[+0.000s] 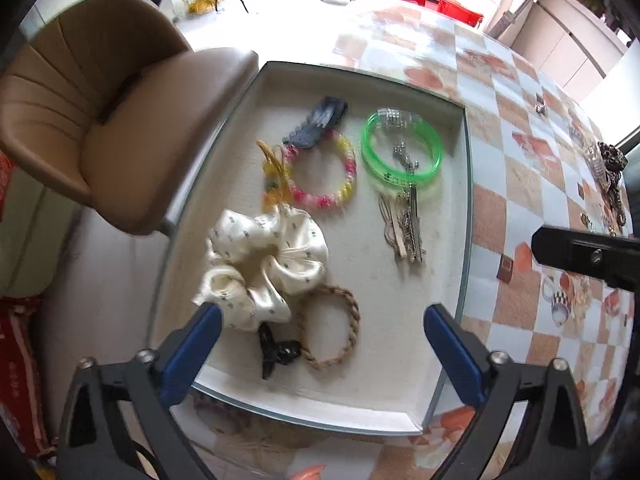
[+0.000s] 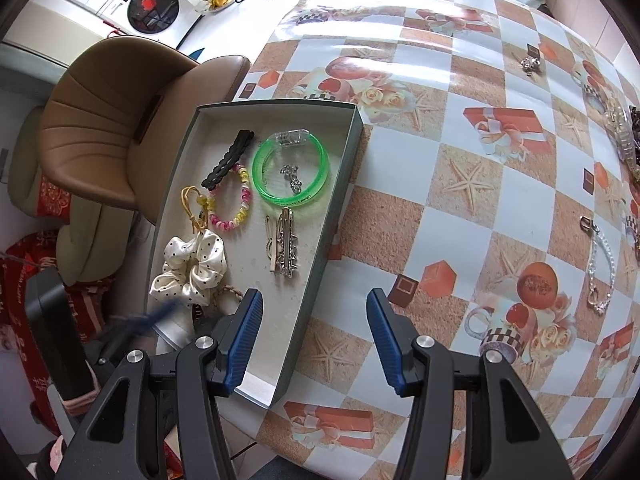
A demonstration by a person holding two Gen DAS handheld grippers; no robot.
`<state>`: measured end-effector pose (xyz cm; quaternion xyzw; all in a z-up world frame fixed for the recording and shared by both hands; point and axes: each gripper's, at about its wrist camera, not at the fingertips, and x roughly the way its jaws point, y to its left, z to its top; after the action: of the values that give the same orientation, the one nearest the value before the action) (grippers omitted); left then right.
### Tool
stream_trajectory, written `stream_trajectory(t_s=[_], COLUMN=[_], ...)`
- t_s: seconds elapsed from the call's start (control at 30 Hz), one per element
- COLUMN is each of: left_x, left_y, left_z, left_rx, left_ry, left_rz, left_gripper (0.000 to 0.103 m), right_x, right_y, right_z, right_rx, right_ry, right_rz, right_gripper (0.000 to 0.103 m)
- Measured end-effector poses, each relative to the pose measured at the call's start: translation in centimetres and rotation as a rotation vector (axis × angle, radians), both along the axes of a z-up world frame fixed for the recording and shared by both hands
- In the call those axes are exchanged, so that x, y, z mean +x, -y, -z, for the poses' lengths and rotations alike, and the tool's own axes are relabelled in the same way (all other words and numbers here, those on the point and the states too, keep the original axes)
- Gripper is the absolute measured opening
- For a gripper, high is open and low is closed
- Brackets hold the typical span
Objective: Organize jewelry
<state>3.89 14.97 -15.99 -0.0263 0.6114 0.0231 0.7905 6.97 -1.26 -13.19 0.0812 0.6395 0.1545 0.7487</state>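
1 scrunchie (image 1: 264, 264), 2 bracelets (image 1: 320, 172), 1 tray (image 1: 440, 92).

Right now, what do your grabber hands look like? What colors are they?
Both look alike. The left gripper and the right gripper each have two black plastic arms with triangle-shaped holes and shiny silver bolt heads. The fingertips wear blue ribbed rubber pads. I can't see any cables, sleeves or writing on them.
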Motion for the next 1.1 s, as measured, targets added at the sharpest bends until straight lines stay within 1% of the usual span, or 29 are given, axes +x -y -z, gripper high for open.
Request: stream_trajectory(t_s=[0.13, 0.3, 0.33, 0.37, 0.43, 0.6, 0.67, 0.83, 0.93, 1.1], left_x=[0.2, -0.5, -0.8, -1.0, -1.3, -2.2, -2.5, -3.4, -4.0, -4.8], left_y=[-0.1, -0.3, -0.3, -0.3, -0.6, -1.4, -1.6, -2.4, -2.7, -2.9], left_z=[-0.3, -1.1, -1.2, -1.4, -1.9, -4.4, -5.5, -8.5, -9.9, -11.9], left_rx=[0.002, 0.013, 0.016, 0.016, 0.023, 0.049, 0.055, 0.029, 0.022, 0.03], left_ry=[-0.008, 0.001, 0.001, -0.001, -0.006, 0.008, 0.015, 0.041, 0.049, 0.056], left_rz=[-0.002, -0.013, -0.016, -0.017, -0.018, -0.031, -0.035, -0.061, -0.078, -0.094], left_gripper=[0.103, 0.103, 0.103, 0.103, 0.103, 0.103, 0.103, 0.103, 0.103, 0.103], right_x=[-0.1, -0.4, -0.5, -0.7, -1.1, -2.2, -2.7, -3.6, -4.0, -4.7], right_y=[0.0, -0.3, -0.3, -0.5, -0.9, -2.1, -2.7, -3.3, -3.6, -4.2], right_z=[0.0, -0.6, -0.9, -1.2, -1.9, -3.8, -4.8, -7.5, -9.0, -11.1], right_rx=[-0.002, -0.015, -0.017, -0.021, -0.026, -0.085, -0.121, -0.156, -0.18, -0.17], right_ry=[0.0, 0.007, 0.01, 0.015, 0.03, 0.062, 0.09, 0.171, 0.19, 0.185], right_rz=[-0.001, -0.01, -0.013, -0.016, -0.026, -0.061, -0.08, -0.085, -0.091, -0.099], right_gripper=[0.058, 0.059, 0.064, 0.076, 0.083, 0.087, 0.087, 0.088, 0.088, 0.088])
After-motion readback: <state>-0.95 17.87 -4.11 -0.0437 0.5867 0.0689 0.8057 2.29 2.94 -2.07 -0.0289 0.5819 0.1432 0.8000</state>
